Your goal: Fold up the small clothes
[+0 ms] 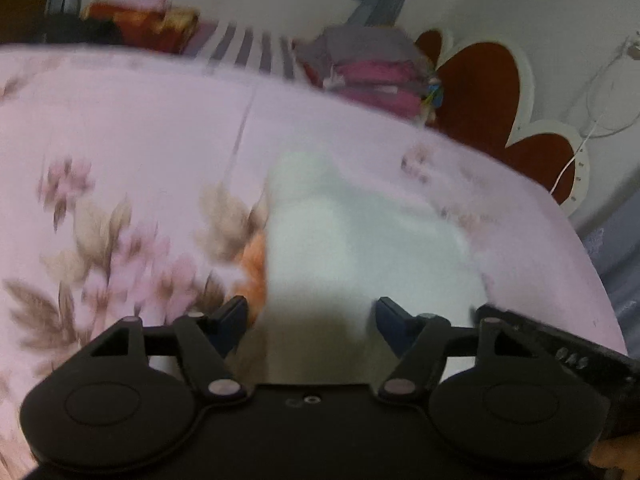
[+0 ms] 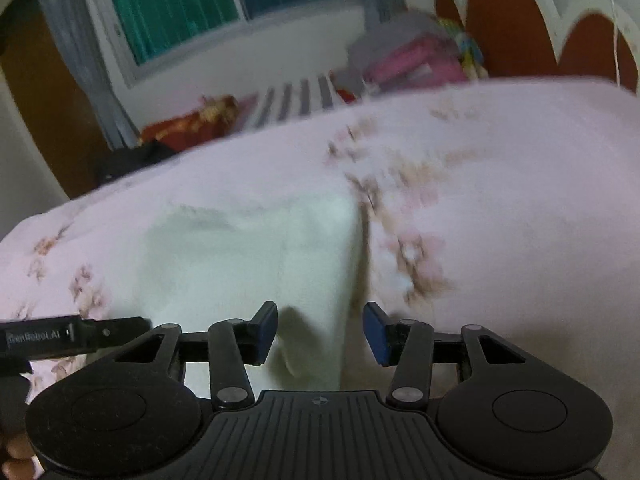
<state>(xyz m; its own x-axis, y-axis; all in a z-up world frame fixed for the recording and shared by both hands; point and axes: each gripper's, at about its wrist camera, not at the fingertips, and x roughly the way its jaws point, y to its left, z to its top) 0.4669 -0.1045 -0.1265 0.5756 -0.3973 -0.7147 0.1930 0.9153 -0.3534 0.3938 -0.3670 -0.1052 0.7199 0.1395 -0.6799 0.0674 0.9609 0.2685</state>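
**White garment flat on the floral bed, both tongs spread above its near edge**

Nearest in the left wrist view, the left tongs [image 1: 312,322] are spread wide, and nothing is between their blue-tipped fingers [image 1: 236,312]. The near edge of the small white cloth garment [image 1: 360,248] lies just beyond and below the gap. In the right wrist view, the right tongs [image 2: 320,330] are also spread and hold nothing; the same white garment [image 2: 248,256] shows between and behind the fingertips.

The garment lies flat on the pink bed sheet with brown and pink flower print [image 1: 140,140]. Its long axis runs away from both cameras, from the near edge of the bed toward the far side. In the right view its right border [image 2: 356,248] makes a straight edge with a shadow along it. Both pictures are blurred, so I cannot tell which end is the neck or the hem.

Farther, past the bed's edge, there is a striped cloth [image 1: 248,46], a red and gold bundle [image 2: 188,124] and a pile of pink and grey folded clothes [image 1: 372,68]. Behind the pile stands a brown headboard with white scalloped border [image 1: 480,80]. Farthest is a window with green glass [image 2: 176,4].
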